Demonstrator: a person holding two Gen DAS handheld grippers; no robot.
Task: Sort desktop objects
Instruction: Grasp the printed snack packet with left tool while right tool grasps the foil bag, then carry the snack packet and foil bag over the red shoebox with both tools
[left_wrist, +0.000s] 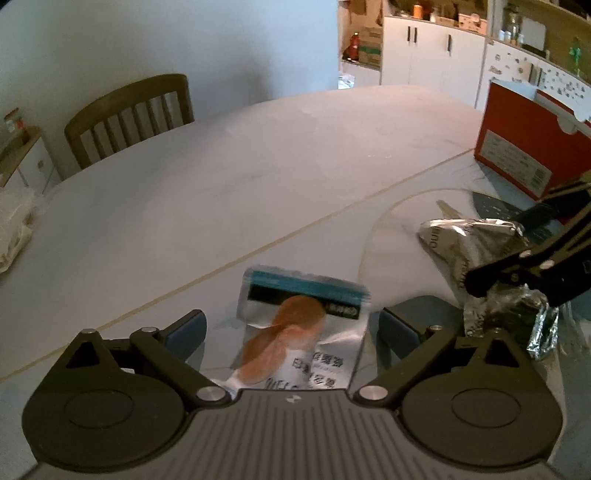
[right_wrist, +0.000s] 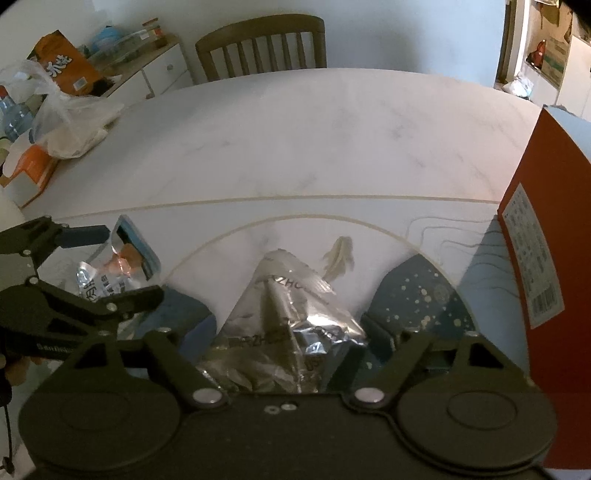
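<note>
A silver snack packet (left_wrist: 306, 354) with a teal top strip and an orange food picture lies between the fingers of my left gripper (left_wrist: 291, 314). That gripper is open, with a blue pad on each side of the packet. The right wrist view shows the same packet (right_wrist: 92, 280) and the left gripper (right_wrist: 131, 262) straddling it. A crumpled silver foil packet (right_wrist: 280, 306) stands tent-shaped between the fingers of my right gripper (right_wrist: 288, 315), and both pads touch its sides. In the left wrist view, the right gripper (left_wrist: 495, 253) is around the foil packet (left_wrist: 447, 240).
An open red cardboard box (left_wrist: 524, 147) stands at the right on the white marble table (left_wrist: 258, 166). Under the foil packet is a dark blue mat (right_wrist: 417, 288) with a fish design. A plastic bag (right_wrist: 70, 122) and cartons lie at the far left. A wooden chair (right_wrist: 258, 44) stands beyond the table.
</note>
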